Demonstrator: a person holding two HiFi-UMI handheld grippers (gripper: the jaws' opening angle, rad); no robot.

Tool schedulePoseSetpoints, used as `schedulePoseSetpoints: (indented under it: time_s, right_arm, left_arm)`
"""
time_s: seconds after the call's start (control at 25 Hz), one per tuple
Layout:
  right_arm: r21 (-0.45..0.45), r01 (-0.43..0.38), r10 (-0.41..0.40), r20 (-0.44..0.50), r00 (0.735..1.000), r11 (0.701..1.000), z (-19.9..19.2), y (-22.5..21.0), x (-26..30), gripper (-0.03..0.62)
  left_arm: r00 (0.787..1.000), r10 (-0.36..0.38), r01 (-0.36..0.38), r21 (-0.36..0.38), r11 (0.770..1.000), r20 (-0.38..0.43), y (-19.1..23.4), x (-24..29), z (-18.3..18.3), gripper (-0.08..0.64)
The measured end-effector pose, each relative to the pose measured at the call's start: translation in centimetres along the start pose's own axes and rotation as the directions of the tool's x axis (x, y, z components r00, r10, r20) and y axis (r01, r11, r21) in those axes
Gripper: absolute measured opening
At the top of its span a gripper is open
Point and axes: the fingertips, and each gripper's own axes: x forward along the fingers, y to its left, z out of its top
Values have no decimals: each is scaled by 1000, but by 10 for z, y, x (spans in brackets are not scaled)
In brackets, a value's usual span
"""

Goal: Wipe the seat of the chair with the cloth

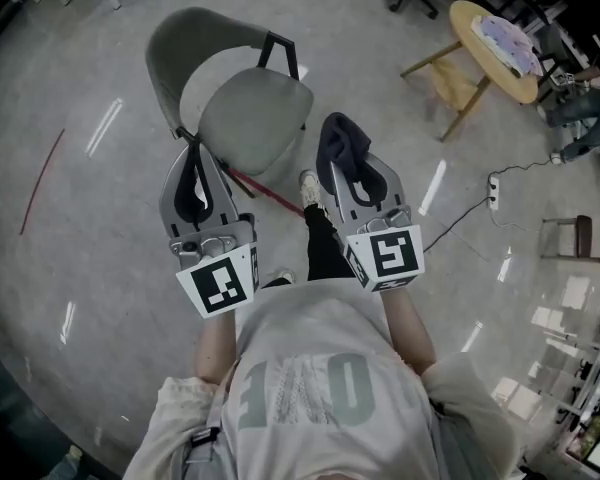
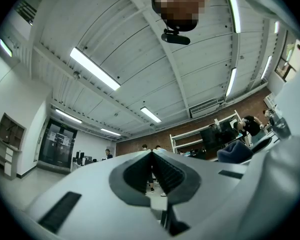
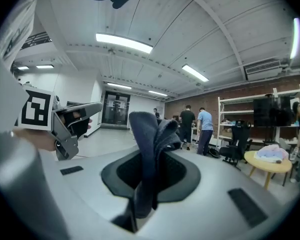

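Observation:
The grey chair stands on the floor ahead of me, its padded seat (image 1: 255,118) bare and its curved back (image 1: 180,53) to the left. A dark blue cloth (image 1: 340,143) sticks up from my right gripper (image 1: 343,166), whose jaws are shut on it just right of the seat's near edge. In the right gripper view the cloth (image 3: 150,131) stands bunched between the jaws. My left gripper (image 1: 193,153) hangs at the seat's near left corner, shut with nothing in it; its pads (image 2: 162,171) meet along their length. Both grippers are held above the seat, apart from it.
A round wooden table (image 1: 480,28) with a pale bundle on it stands at the back right. A power strip (image 1: 493,190) with its cable lies on the floor to the right, near a small stool (image 1: 570,236). A red rod (image 1: 265,190) lies by the chair's legs. Several people (image 3: 197,126) stand far off.

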Motion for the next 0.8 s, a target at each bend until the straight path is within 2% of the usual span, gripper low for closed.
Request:
schedulePoseSetpoints:
  time_s: [0.16,0.32,0.52,0.64,0.8]
  right_arm:
    - [-29,-60,60,14,998,998,-7,-36,63,58]
    - [-40,-130,131,30,991,991,9,-85,142,58]
    - [-38,-227,227,2,974,973,16,-138,231,58]
    - [-42,-277,277,-3,961,960,20,-154,268,58]
    - [19,-323,323,-19,946,946,15,-157,303,58]
  left_arm:
    - [1000,27,-28,32,999,15,-10,56,-22,15]
    - [997,62,-67,90,994,52,-17,134,-33,15]
    - [987,148,-154,110,982,63,-18,221,-51,15]
    - [982,180,-185,124,975,50,-16,255,-61,15]
    - [979,205,-206,135,969,22,-8,282,-73,15]
